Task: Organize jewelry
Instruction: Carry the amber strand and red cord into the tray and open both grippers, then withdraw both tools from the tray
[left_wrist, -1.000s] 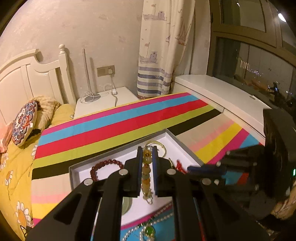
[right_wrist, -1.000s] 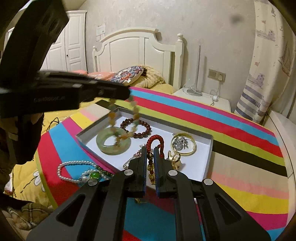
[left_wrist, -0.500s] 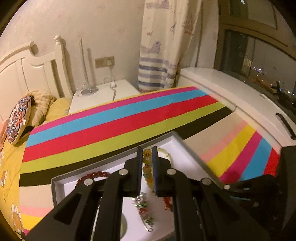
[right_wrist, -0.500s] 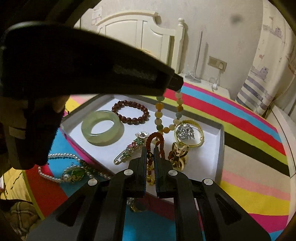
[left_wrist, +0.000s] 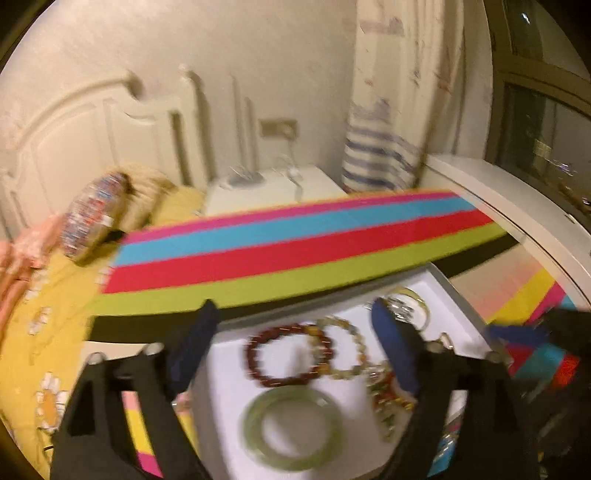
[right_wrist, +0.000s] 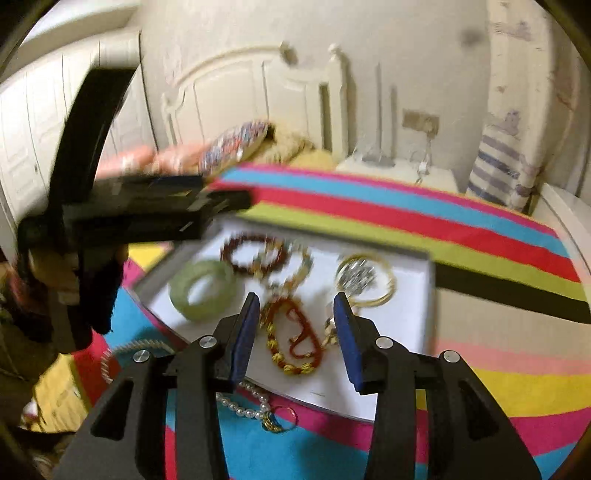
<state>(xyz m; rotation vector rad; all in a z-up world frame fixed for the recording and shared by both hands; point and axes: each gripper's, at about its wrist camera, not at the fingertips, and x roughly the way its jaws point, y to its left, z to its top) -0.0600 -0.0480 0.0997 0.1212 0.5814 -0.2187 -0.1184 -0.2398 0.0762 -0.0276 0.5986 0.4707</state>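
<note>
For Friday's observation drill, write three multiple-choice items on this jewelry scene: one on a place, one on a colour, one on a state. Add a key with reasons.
1. Where does the pearl necklace lie?
A. In the tray
B. On the striped cloth, outside the tray
C. On the pillow

2. What colour is the bangle at the tray's left end?
A. Pale green
B. Blue
C. Black

3. What is between the right gripper's fingers?
A. The gold bangle
B. The bead bracelet
C. Nothing gripped; the red cord piece lies in the tray below

Key: 1 B, the pearls sit on the cloth by the tray's near edge. 2 A, it looks like jade. 3 C, the jaws are opening and the cord piece rests on the tray floor.
</note>
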